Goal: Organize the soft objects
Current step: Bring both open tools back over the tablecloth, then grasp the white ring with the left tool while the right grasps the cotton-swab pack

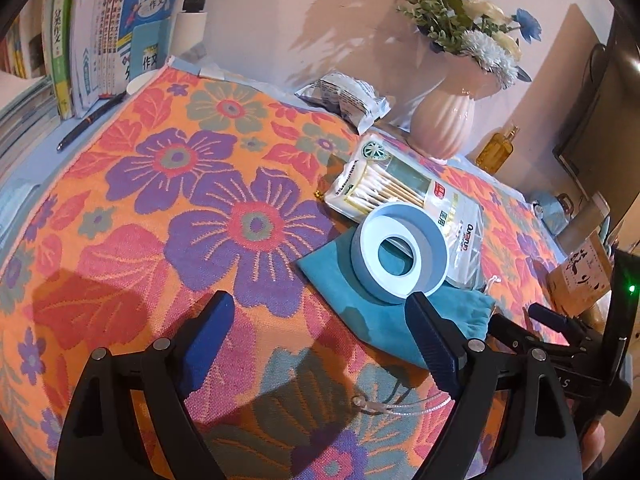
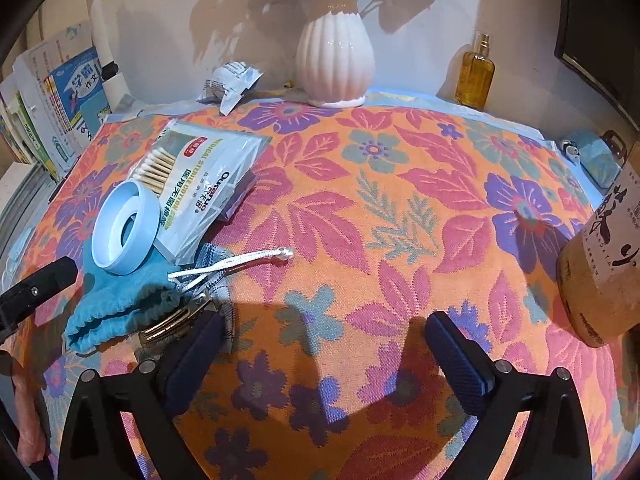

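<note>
A teal drawstring pouch [image 1: 360, 300] lies flat on the floral cloth [image 1: 160, 200], with a light-blue tape roll [image 1: 400, 254] resting on it. A cotton swab packet [image 1: 400, 192] lies just behind the roll. My left gripper [image 1: 320, 320] is open and empty, hovering just in front of the pouch. My right gripper [image 2: 324, 344] is open and empty, to the right of the pouch [image 2: 120, 300]; the roll [image 2: 124, 232], the packet [image 2: 204, 188] and the pouch's white cord [image 2: 248, 260] lie to its left. A metal clip [image 2: 176, 324] shows at the pouch mouth.
A pink vase [image 2: 336, 64] with flowers, an amber bottle [image 2: 476, 72] and a crumpled wrapper [image 2: 230, 82] stand at the back. Books [image 1: 100, 32] and a pen [image 1: 90, 120] are at the back left. A tall labelled bottle [image 2: 604, 256] stands at the right.
</note>
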`<state>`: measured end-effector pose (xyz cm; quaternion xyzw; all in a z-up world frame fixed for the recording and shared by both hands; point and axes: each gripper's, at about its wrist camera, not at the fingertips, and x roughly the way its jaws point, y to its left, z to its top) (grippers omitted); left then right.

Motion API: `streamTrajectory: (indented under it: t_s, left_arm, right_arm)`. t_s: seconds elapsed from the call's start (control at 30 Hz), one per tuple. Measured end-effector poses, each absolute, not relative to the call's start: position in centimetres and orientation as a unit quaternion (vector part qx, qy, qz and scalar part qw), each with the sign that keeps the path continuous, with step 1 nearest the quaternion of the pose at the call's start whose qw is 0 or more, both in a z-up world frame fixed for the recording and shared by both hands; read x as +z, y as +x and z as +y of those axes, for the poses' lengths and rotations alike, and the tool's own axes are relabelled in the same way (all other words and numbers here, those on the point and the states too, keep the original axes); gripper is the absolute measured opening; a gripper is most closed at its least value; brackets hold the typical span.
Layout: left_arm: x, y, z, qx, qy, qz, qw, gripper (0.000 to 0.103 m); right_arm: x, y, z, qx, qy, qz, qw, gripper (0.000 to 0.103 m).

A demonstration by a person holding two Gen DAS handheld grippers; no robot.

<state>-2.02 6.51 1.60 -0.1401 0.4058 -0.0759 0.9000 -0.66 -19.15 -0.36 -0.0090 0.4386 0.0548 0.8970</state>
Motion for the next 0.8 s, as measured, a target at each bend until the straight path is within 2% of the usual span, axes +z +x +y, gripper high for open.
streamTrajectory:
  t_s: [0.33, 0.47, 0.63, 0.8]
  left_arm:
    - [2.9, -2.7, 5.6, -0.078, -0.095, 0.405, 0.906, 0.086]
    - [5.7, -2.9, 4.8, -0.081, -0.058, 0.364, 0.926, 0.087]
    - [4.8, 0.8, 1.7, -0.104, 0.008, 0.395, 0.913, 0.088]
    - [2.3, 2.6, 0.7, -0.131, 0.000, 0.427, 0.895, 0.088]
  right_arm:
    - [0.3, -1.4, -19.9, 0.071, 0.005, 0.437, 0.897, 0.102]
    - [3.0, -2.0, -20.6, 0.104, 0.022, 0.404, 0.908, 0.102]
    - [6.3, 1.6, -17.6, 0.117, -0.054, 0.394, 0.910, 0.101]
    - [5.3, 6.1, -14.7, 0.155, -0.088, 0.410, 0.895, 0.086]
